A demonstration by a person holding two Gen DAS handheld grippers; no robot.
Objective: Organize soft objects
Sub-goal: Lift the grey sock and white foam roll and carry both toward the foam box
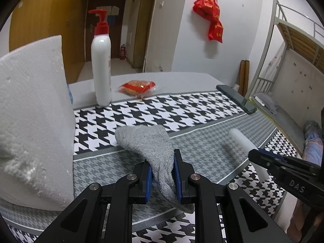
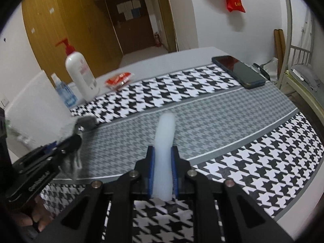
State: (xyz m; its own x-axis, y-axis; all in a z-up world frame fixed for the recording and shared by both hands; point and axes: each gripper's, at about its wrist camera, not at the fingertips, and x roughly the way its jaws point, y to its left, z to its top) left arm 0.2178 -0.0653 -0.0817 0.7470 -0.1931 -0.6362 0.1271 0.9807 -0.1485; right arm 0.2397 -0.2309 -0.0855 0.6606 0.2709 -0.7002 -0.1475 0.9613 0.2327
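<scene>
A grey knitted sock (image 1: 145,139) is pinched between the blue pads of my left gripper (image 1: 162,158), which is shut on it. The sock's toe end sticks out forward over the houndstooth cloth (image 1: 182,109) and its other end hangs below the jaws. My right gripper (image 2: 163,151) is shut on a white foam stick (image 2: 165,127) that points forward, held just above the cloth. From the left wrist the right gripper (image 1: 257,156) and the stick (image 1: 241,139) show at the right. From the right wrist the left gripper (image 2: 75,139) and sock (image 2: 87,121) appear blurred at the left.
A large white foam block (image 1: 34,121) stands at the left. Behind it are a white pump bottle (image 1: 101,64), a blue spray bottle (image 2: 64,93) and a red snack packet (image 1: 137,86). A dark phone (image 2: 239,70) lies at the far right. A bunk bed (image 1: 293,46) stands beyond the table's right edge.
</scene>
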